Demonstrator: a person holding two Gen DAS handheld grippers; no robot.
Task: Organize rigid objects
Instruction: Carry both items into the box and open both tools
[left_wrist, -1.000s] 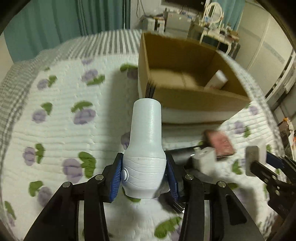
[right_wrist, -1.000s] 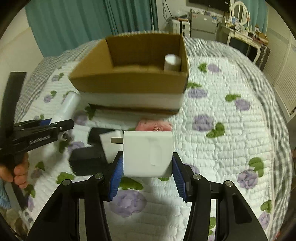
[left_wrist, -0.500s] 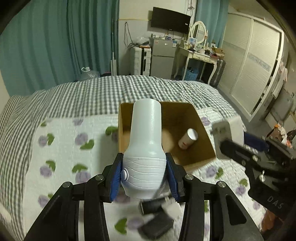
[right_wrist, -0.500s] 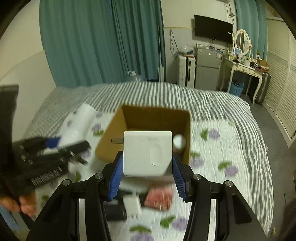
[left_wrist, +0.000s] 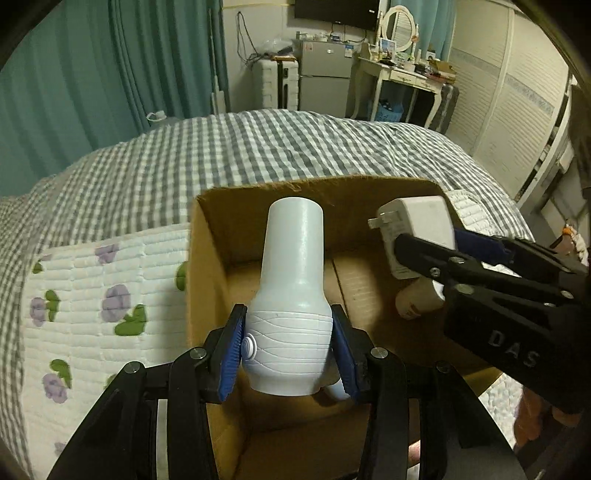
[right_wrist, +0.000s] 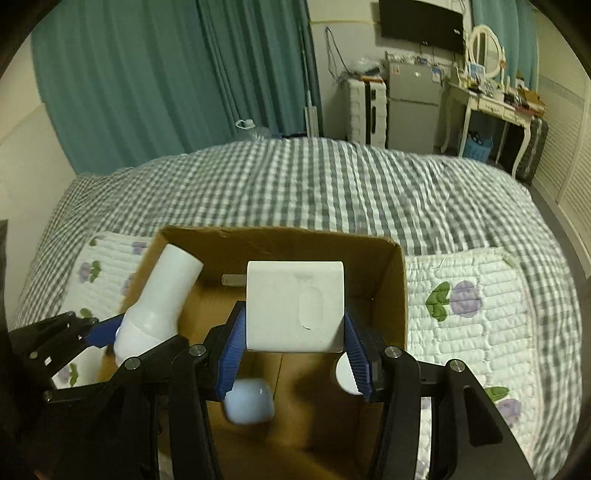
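My left gripper is shut on a pale grey bottle-shaped device and holds it over the open cardboard box. It also shows in the right wrist view. My right gripper is shut on a white plug adapter, held over the same box; the adapter shows in the left wrist view too. Inside the box lie a white tube and a pale rounded object.
The box stands on a white quilt with purple flowers over a grey checked blanket on a bed. Teal curtains, a fridge and a dressing table stand behind.
Both grippers have moved forward with their objects, from above the quilt to over the box opening. The box now fills the lower middle of both views.
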